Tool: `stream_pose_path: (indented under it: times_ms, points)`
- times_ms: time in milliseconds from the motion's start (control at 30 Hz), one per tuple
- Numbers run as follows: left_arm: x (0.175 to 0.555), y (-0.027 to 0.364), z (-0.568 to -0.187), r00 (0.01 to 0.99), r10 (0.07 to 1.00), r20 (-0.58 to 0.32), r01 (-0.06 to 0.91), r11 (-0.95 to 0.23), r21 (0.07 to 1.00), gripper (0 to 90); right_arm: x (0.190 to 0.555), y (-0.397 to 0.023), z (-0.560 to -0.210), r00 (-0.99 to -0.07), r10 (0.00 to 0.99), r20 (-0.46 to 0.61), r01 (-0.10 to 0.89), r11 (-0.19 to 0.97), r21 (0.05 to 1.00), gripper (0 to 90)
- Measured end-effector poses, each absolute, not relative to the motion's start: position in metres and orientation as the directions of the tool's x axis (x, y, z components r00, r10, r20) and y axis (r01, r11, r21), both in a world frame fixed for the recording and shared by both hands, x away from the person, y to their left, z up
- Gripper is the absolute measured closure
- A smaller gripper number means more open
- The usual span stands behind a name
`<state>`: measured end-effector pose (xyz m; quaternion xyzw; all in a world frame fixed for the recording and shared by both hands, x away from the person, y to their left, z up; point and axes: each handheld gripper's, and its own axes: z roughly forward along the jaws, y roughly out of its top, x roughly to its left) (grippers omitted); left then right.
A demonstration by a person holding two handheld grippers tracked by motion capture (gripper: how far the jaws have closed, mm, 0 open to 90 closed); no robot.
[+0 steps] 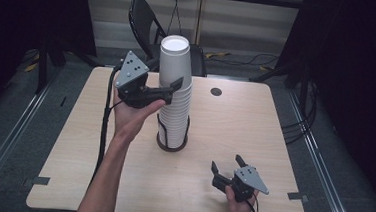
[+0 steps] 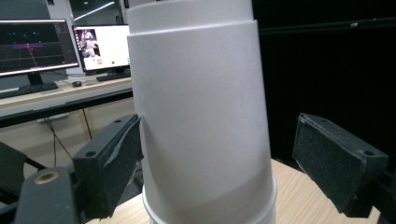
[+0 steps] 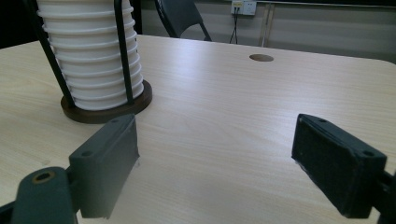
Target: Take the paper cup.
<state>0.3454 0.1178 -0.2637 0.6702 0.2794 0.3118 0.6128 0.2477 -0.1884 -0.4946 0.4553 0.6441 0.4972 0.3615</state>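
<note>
With the top paper cup [image 2: 201, 116] between the open left gripper's [image 1: 170, 87] jaws, touching only one, close evenly, lift straight toward 12 o'clock; the right gripper [image 1: 228, 165] rests open, empty on the surface [image 1: 255, 125].

Stood at the frame's centre on the light wooden table [image 1: 254, 135]: tall stack of white paper cups [image 1: 175, 95] in a round dark-based wire holder [image 1: 172, 144]. Left gripper [image 1: 170, 87] just left of the stack's upper part, jaws straddling the top cup. Right gripper [image 1: 227, 165] at lower right, well apart. Black folding chair [image 1: 144, 18] behind the table, top centre.
</note>
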Motion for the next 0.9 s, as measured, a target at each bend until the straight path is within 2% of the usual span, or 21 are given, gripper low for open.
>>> stream_pose_path:
  times_ms: [400,900]
  points:
    - [0.356,0.112,-0.27,0.634,0.77,0.071,0.015,-0.104,0.994,15.5,0.25,-0.188,-0.495,-0.356,0.934,0.0,0.231,0.088,0.969,13.7]
    - [0.377,0.098,-0.271,0.657,0.75,0.076,0.048,-0.143,0.989,8.4,0.251,-0.185,-0.495,-0.381,0.924,-0.013,0.225,0.106,0.969,13.9]
